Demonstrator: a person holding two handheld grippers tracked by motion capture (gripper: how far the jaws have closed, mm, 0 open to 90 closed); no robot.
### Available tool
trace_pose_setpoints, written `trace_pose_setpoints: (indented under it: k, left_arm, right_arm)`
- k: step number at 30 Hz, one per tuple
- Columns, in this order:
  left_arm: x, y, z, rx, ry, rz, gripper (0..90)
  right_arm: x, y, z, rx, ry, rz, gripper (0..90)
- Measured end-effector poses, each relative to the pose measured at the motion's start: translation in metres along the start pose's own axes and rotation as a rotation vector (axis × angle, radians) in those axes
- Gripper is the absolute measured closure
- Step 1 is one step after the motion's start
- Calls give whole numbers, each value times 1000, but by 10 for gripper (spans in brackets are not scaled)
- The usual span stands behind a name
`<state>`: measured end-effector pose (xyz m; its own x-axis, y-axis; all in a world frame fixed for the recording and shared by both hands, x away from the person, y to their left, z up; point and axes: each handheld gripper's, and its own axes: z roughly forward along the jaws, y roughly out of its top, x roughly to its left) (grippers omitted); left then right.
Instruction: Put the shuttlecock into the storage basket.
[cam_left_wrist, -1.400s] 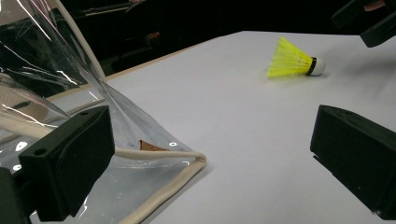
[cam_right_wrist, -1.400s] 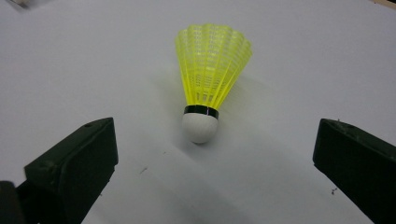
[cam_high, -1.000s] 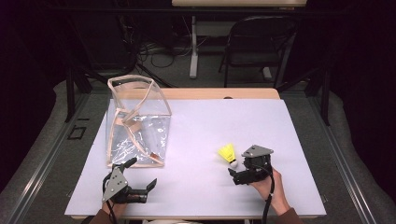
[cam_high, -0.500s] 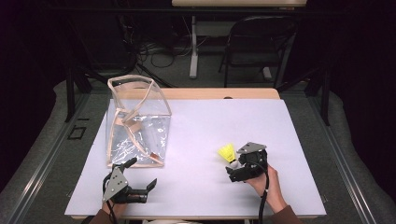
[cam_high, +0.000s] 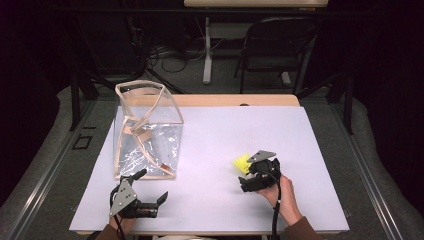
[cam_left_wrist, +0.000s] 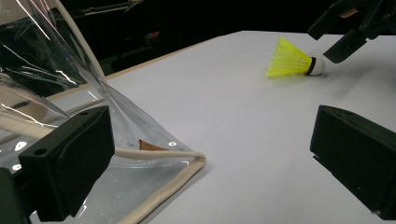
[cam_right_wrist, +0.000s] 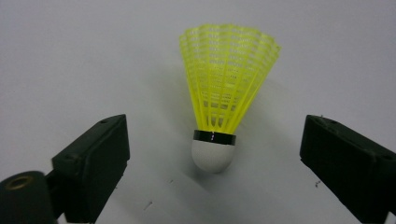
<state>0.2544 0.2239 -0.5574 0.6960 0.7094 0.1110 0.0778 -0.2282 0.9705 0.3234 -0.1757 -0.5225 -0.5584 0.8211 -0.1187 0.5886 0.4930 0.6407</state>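
A yellow shuttlecock (cam_right_wrist: 224, 98) is lying on its side on the white desk (cam_high: 310, 130), toward the right half and nearer the person's edge, with its white cork tip facing the right gripper (cam_high: 252, 175). That gripper is hovering right at it, held in the person's right hand (cam_high: 282, 197), and its jaws are standing wide on either side of the cork without touching it; they have just been closing a little, with the cork sitting in the gap between them and bare desk showing on both sides (from the right gripper view the plastic skirt is fanning away from the jaws). Over on the left, the left gripper (cam_high: 150, 192) is resting low near the front edge of the desk, its jaws gaping wide and holding nothing. Just beyond it a clear plastic bag (cam_high: 147, 132) with pale cord trim is standing upright, its lower corner lying just beside that gripper's left-hand jaw in the left gripper view. The bag and the shuttlecock are lying well apart.
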Motion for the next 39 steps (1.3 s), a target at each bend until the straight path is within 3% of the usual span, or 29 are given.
trace_pose_setpoints:
  k: [7,15,19,20,31,39]
  left_arm:
    - [0,0,0,-2,2,-3,0]
    - [0,0,1,1,-5,-2,0]
    - [0,0,1,3,-4,-1,0]
    - [0,0,1,3,-5,-1,0]
    - [0,0,1,11,-10,3,0]
    - [-1,0,2,12,-12,6,0]
  right_arm:
    - [2,5,6,41,-19,14,254]
    - [-3,6,15,110,-3,58,435]
    - [-6,5,18,141,1,87,484]
    - [-6,4,19,122,5,94,491]
    - [-7,4,23,154,23,127,606]
    - [-8,2,25,139,33,143,643]
